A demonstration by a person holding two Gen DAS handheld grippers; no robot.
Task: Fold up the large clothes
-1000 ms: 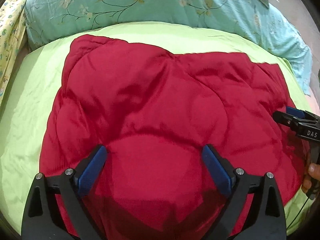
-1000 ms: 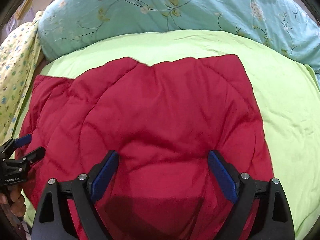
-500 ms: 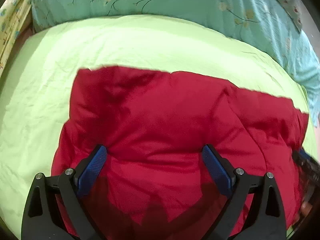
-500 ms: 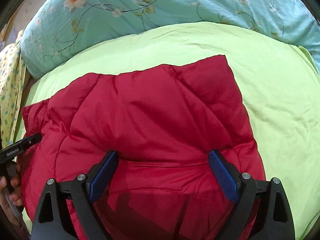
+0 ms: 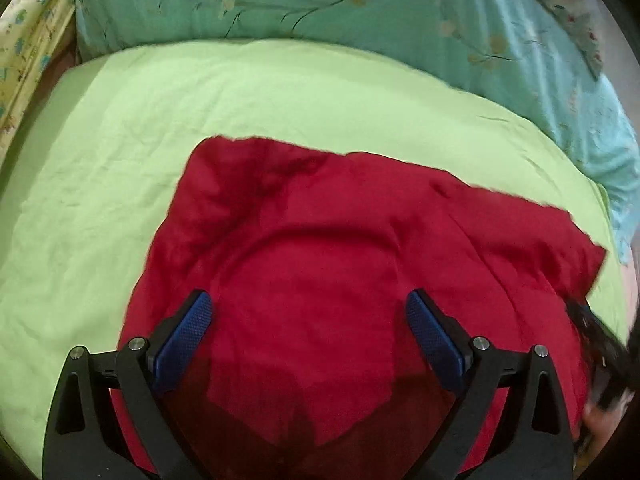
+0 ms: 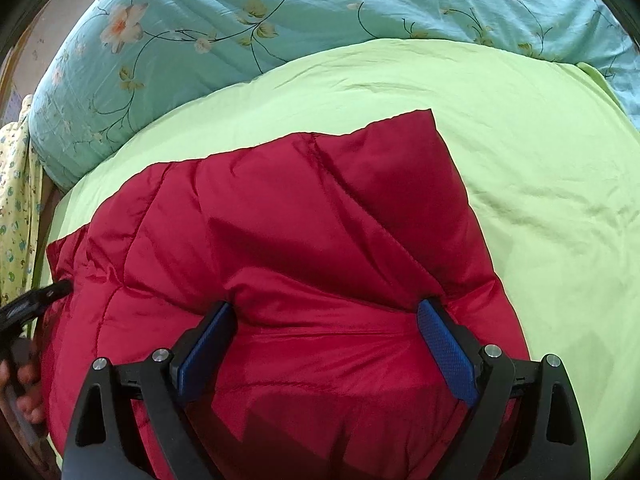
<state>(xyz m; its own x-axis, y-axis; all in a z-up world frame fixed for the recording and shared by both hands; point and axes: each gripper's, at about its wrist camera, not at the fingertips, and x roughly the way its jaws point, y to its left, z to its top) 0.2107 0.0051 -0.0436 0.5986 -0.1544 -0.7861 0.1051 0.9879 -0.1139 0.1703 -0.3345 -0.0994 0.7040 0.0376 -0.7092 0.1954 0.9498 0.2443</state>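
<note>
Your left gripper (image 5: 308,320) and right gripper (image 6: 326,330): jaws wide, apparently gripping nothing; slick red quilted garment (image 6: 280,240) may slip, skewing fold.

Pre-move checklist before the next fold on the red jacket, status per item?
1. Left gripper open: ok, blue pads apart over the red quilted puffy jacket.
2. Right gripper open: ok, jaws spread with red fabric bulging between.
3. Fabric actually pinched: cannot tell, no pad visibly closes on it.
4. Jacket fully on the lime green bedsheet: cannot tell, near edge hidden by grippers.
5. Landing area beyond the jacket: ok, bare sheet up to the teal floral quilt.
6. Far hem flat: not ok, rumpled.
</note>
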